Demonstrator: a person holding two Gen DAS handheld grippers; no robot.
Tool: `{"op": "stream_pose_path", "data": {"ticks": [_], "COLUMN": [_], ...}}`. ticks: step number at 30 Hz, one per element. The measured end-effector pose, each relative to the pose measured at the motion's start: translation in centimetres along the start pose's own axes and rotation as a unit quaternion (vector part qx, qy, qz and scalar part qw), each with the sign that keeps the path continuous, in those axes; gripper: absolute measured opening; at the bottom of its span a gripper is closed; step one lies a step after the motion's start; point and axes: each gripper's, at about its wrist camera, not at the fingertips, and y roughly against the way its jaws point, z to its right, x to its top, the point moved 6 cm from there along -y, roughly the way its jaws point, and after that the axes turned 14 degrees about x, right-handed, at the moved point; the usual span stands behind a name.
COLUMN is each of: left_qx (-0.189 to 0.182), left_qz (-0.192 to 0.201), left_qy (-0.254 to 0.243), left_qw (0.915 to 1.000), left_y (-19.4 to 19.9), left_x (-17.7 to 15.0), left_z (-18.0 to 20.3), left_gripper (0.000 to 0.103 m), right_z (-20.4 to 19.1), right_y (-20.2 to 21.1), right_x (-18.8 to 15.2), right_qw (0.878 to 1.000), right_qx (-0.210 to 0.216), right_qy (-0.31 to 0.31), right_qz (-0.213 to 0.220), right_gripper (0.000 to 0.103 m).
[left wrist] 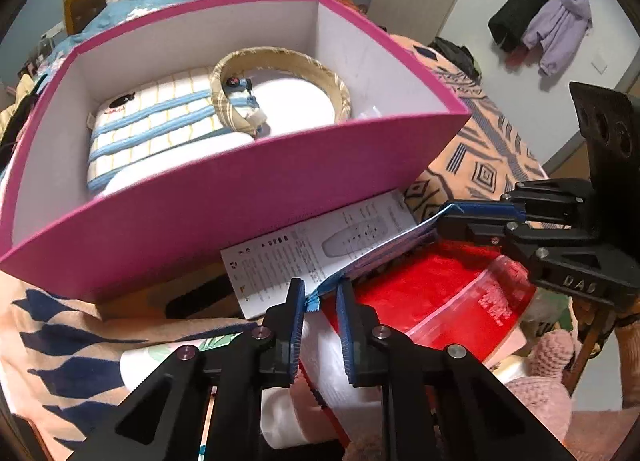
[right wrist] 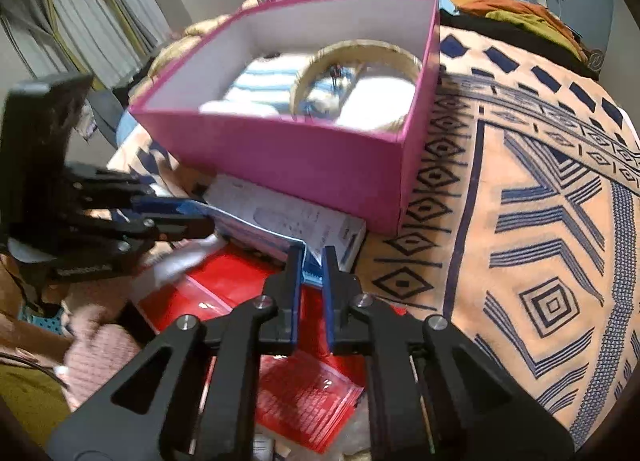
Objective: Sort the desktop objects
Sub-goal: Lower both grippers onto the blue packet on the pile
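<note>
A flat white packet (left wrist: 320, 249) with a blue serrated edge and a printed remote control lies against the front wall of the pink box (left wrist: 280, 185). In the left wrist view my left gripper (left wrist: 320, 301) is shut on its near blue edge, and my right gripper (left wrist: 438, 227) is clamped on its right end. The right wrist view shows the same packet (right wrist: 288, 217), with my right gripper (right wrist: 312, 275) pinching its blue edge and my left gripper (right wrist: 204, 221) holding its left corner. The pink box (right wrist: 280, 157) holds a striped pouch, a plaid headband and a white item.
A red zip bag (left wrist: 432, 289) lies under the packet, beside a white roll (left wrist: 332, 361) and a pink knitted thing (left wrist: 548, 381). A peach blanket with a navy pattern (right wrist: 520, 221) covers the surface to the right. A bed stands behind the box.
</note>
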Motion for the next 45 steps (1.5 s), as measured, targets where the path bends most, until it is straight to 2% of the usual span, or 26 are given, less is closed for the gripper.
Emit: {"op": "stream_pose_path", "data": {"ticks": [6,11,18,21,23,24,25,26,30,38,39,41,42,45], "left_qx": [-0.027,-0.04,-0.028,-0.026,-0.027,-0.028,-0.029,-0.031,-0.043,-0.051,-0.05,-0.047,-0.045,-0.038], "left_qz": [0.023,0.036,-0.017,-0.026,-0.031,-0.032,-0.034,-0.038,-0.049,-0.061,-0.062,-0.062,-0.06,-0.061], "left_qy": [0.017,0.03,0.061,0.066,0.068,0.069,0.071,0.073,0.075,0.066,0.064,0.062,0.063,0.072], "left_qw": [0.9992,0.9981,0.9976,0.9971,0.9969,0.9967,0.9965,0.9961,0.9951,0.9946,0.9948,0.995,0.9951,0.9948], "left_y": [2.7,4.2,0.6,-0.3,-0.6,-0.6,-0.7,-0.9,-1.3,-2.1,-2.1,-2.1,-2.0,-2.0], "left_x": [0.8,0.9,-0.6,-1.0,-1.1,-1.2,-1.3,-1.3,-1.6,-1.8,-1.8,-1.8,-1.8,-2.0], "left_z": [-0.6,-1.5,-3.6,-3.8,-3.9,-3.9,-4.0,-4.0,-3.7,-2.8,-2.8,-2.8,-2.8,-3.1], "left_gripper": [0.015,0.015,0.015,0.015,0.015,0.017,0.02,0.025,0.028,0.045,0.045,0.045,0.044,0.043], "right_z": [-1.3,-1.4,0.7,1.5,2.0,2.1,2.1,2.1,1.9,1.2,1.1,1.2,1.2,1.3], "right_y": [2.5,2.7,-1.0,-2.0,-2.4,-2.5,-2.6,-2.7,-2.8,-3.8,-3.9,-3.8,-3.8,-3.2], "right_x": [1.8,2.6,2.0,1.6,1.4,1.2,1.0,0.8,0.1,-0.7,-0.7,-0.6,-0.6,-0.5], "right_qw": [0.999,0.995,0.989,0.987,0.984,0.982,0.98,0.98,0.979,0.981,0.982,0.984,0.985,0.985], "right_qx": [0.034,0.076,0.094,0.094,0.097,0.105,0.111,0.111,0.116,0.11,0.105,0.096,0.091,0.093], "right_qy": [-0.01,-0.047,-0.113,-0.133,-0.148,-0.157,-0.162,-0.162,-0.162,-0.151,-0.147,-0.144,-0.143,-0.144], "right_qz": [0.029,0.033,-0.008,-0.018,-0.02,-0.021,-0.024,-0.027,-0.035,-0.049,-0.05,-0.047,-0.043,-0.028], "right_gripper": [0.011,0.011,0.01,0.011,0.019,0.025,0.027,0.027,0.027,0.027,0.027,0.02,0.013,0.006]}}
